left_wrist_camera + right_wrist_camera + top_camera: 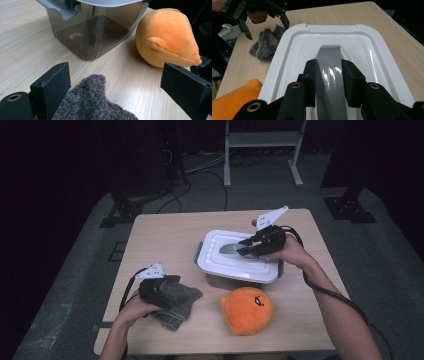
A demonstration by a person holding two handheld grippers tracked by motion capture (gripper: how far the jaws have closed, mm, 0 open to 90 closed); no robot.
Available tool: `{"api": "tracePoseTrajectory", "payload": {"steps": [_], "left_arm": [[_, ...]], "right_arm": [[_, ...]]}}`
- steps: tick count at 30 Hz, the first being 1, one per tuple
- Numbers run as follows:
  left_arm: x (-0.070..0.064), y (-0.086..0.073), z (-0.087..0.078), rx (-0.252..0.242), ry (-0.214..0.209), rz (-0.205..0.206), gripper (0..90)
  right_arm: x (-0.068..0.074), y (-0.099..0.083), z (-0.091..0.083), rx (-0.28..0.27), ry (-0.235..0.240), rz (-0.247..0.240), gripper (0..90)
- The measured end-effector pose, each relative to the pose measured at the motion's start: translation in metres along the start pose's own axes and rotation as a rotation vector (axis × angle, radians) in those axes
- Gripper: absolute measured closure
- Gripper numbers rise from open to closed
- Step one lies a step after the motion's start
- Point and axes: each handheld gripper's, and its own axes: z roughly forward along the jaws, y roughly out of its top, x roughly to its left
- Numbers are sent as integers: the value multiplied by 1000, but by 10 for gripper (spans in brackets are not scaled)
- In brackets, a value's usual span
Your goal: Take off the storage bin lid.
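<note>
A white lid [235, 266] covers a smoky grey container [92, 37] in the middle of the wooden table [165, 235]. My right gripper [243, 249] is shut on the lid's grey handle [329, 56], whose strip is squeezed between both jaws [328, 75]. At the front left lies a fuzzy grey cloth [184, 306]. My left gripper [175, 284] stands open over it, with a fold of the cloth [95, 105] rising between the wide-apart jaws [117, 87]. An orange plush toy [247, 310] rests on the table in front of the container.
The plush toy [167, 37] sits just right of the container as the left gripper view shows it, close to the cloth. Bare table lies left of and behind the container. Beyond the table's far edge are cables and a metal stand [262, 150] on the floor.
</note>
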Motion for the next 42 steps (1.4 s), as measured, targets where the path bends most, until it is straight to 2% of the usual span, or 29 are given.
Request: {"api": "tracePoseTrajectory", "payload": {"steps": [10,17,21,23,31,33,34,36,42], "left_arm": [[0,0,0,-1,0,2,84],[-1,1,0,1,-1,5,84],[-1,1,1,2,-2,5,84],[-1,1,1,2,0,5,84],[-2,1,1,3,-4,2,84],[-2,1,2,3,-2,2,84],[-2,1,2,7,-2,4,84],[-2,1,2,8,-1,4,83],[-3,1,4,11,-2,4,83]], "right_arm": [[3,5,-16,-39,-14,2,656],[9,2,-38,-66,-54,5,657],[16,-4,-59,-74,-103,9,658],[17,-5,-62,-76,-107,13,657],[33,-28,-103,-106,-187,41,657],[37,-36,-114,-111,-210,54,657],[42,-46,-127,-121,-236,67,658],[43,-49,-131,-125,-245,70,657],[56,-76,-166,-143,-318,115,658]]}}
